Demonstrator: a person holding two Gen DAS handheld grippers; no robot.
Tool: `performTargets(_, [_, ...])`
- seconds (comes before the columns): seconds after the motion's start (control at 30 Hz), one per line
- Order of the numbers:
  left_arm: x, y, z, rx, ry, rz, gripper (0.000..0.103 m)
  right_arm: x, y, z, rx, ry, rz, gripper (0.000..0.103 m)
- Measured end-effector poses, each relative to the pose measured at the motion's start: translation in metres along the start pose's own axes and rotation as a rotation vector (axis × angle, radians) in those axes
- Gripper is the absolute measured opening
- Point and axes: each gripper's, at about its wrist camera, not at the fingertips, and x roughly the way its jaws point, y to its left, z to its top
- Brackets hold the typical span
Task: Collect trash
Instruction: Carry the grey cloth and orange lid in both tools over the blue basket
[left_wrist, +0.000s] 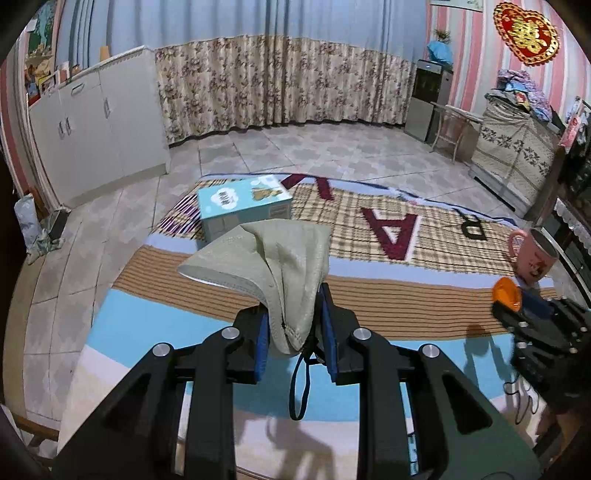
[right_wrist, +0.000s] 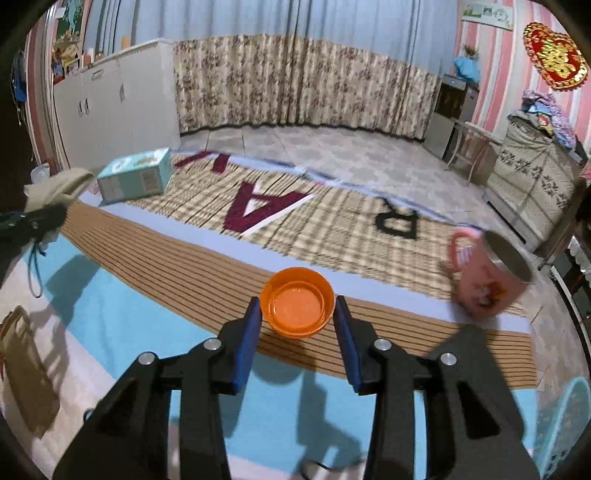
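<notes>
My left gripper (left_wrist: 293, 325) is clamped on a beige face mask (left_wrist: 280, 258), and my right gripper (right_wrist: 297, 314) pinches an orange cap (right_wrist: 297, 307) above the mat (right_wrist: 184, 369). A pink mug (right_wrist: 487, 280) stands at two o'clock from the cap. A blue carton (right_wrist: 135, 177) lies at ten o'clock.

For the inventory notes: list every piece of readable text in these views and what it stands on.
"A": large dark red letter on the plaid mat, upside down to the cameras.
"R": black letter on the same mat, also upside down.
Red letter parts beside the blue box: cut off, unreadable.
Box printing: too blurred.
Pink mug print: blurred.
Red-gold heart wall ornament: a gold character, too blurred to read.
</notes>
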Motion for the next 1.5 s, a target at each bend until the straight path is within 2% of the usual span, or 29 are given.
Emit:
performTargets(0.43, [-0.028,-0.056,0.006,0.086,-0.069,-0.079,0.023,-0.095,-0.1,-0.036,0.044,-0.066,-0.174,0.04])
performTargets(0.77, [-0.05,-0.147,-0.004,0.204,-0.101,-0.172,0.023,-0.142,-0.184,-0.074,0.15,-0.074,-0.28,0.04])
performTargets(1.07, [-0.066,-0.23,-0.025,0.306,-0.111,-0.269,0.023,-0.174,-0.253,-0.11,0.25,-0.077,-0.362,0.04])
performTargets(1.33, [-0.077,-0.288,-0.043,0.391,-0.112,-0.323,0.023,-0.187,-0.292,-0.137,0.317,-0.062,-0.4,0.04])
performTargets(1.5, [-0.084,-0.323,-0.052,0.43,-0.115,-0.385,0.023,-0.193,-0.311,-0.158,0.366,-0.048,-0.424,0.04])
